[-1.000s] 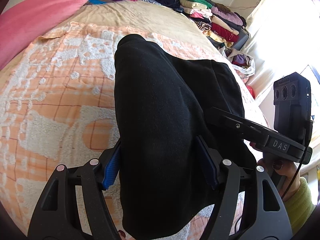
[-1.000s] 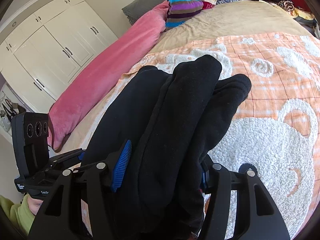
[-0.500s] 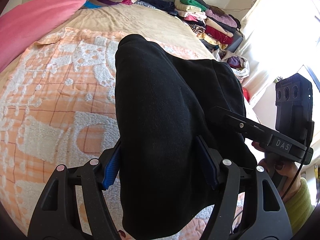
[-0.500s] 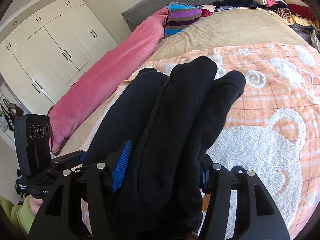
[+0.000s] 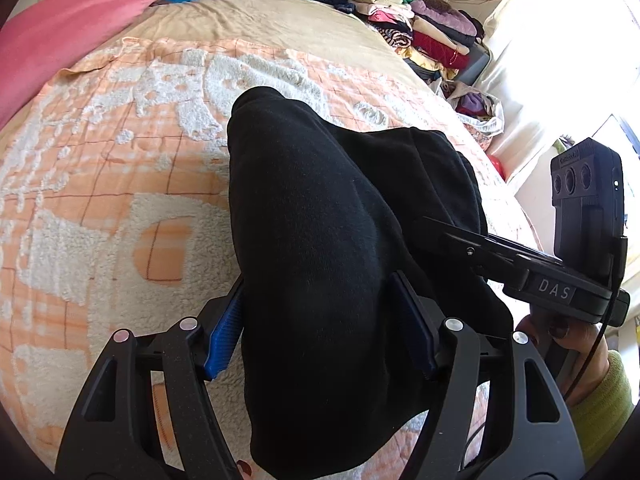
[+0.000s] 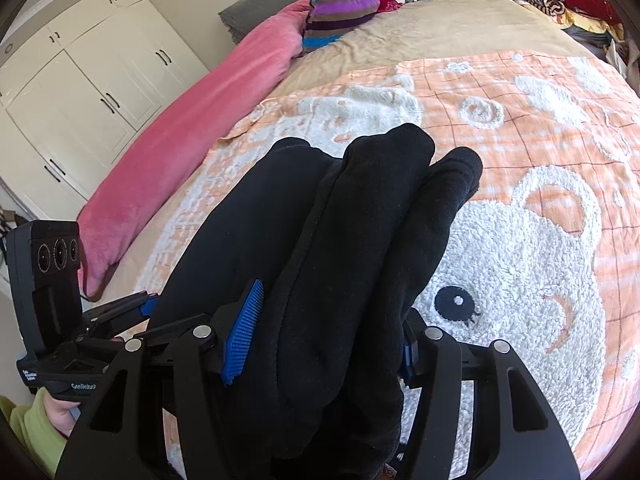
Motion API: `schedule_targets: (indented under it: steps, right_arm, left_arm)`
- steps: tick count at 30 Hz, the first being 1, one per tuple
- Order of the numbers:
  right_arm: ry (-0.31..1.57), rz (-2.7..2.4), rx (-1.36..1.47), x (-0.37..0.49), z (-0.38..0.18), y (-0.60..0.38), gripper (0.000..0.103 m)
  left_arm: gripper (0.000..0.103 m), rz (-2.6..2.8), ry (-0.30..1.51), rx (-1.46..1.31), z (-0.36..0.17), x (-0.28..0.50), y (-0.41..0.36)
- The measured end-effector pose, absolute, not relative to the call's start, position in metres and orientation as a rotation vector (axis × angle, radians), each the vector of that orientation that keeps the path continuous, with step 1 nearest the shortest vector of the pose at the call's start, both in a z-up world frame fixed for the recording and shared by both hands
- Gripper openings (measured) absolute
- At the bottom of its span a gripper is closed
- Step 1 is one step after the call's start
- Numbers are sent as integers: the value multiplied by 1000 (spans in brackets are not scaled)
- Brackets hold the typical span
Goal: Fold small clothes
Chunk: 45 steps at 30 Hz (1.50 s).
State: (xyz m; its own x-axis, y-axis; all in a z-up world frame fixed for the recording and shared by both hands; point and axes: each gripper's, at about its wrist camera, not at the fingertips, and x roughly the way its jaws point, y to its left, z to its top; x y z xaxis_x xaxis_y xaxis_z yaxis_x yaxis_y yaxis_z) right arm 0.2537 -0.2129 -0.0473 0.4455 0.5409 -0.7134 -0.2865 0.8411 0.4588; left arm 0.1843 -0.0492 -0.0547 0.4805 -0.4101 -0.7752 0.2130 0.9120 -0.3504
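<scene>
A black garment, bunched into thick folds, is gripped by both tools above an orange-and-white fleece blanket spread across a bed. In the left wrist view, the left tool is clamped on a wide fold of the dark cloth, its blue ribbed pads pressed against either side, while the fabric rises ahead of the tool and hangs down past it toward the camera. The right tool, seen from its own camera, grasps the same garment in the same way, with several rounded folds standing up side by side beyond its fingers. Each tool appears at the edge of the other's view: the right one at the far right of the left view, held by a hand in a green sleeve, the left one at the lower left of the right view. The blanket carries a white bear face with a black eye just beside the garment. A pink quilt lies along the bed's far side near white wardrobe doors. A striped cushion rests at the head of the bed, and a pile of folded clothes sits along the bed's edge by a bright window.
</scene>
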Motion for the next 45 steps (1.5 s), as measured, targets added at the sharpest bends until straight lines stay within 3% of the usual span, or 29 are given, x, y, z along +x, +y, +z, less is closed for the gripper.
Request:
schedule_targets:
  steps: [14,17,21,45]
  right_arm:
    - [1050,412,293,263,-78,-225,56]
    - [1066,394,310,263,-84,-229,58]
    - [1095,350,302,265,-89,-233,69]
    - [1041,328,283,251,-67,-238,90]
  left_arm:
    - [65,-360,1017,-218,-80,196,-55]
    - [67,-353,1029,-217,-83,196,-55]
    - [70,-340,1050,-223,-86,195,-55]
    - [70,-327,1040,-204,-74,189,-49]
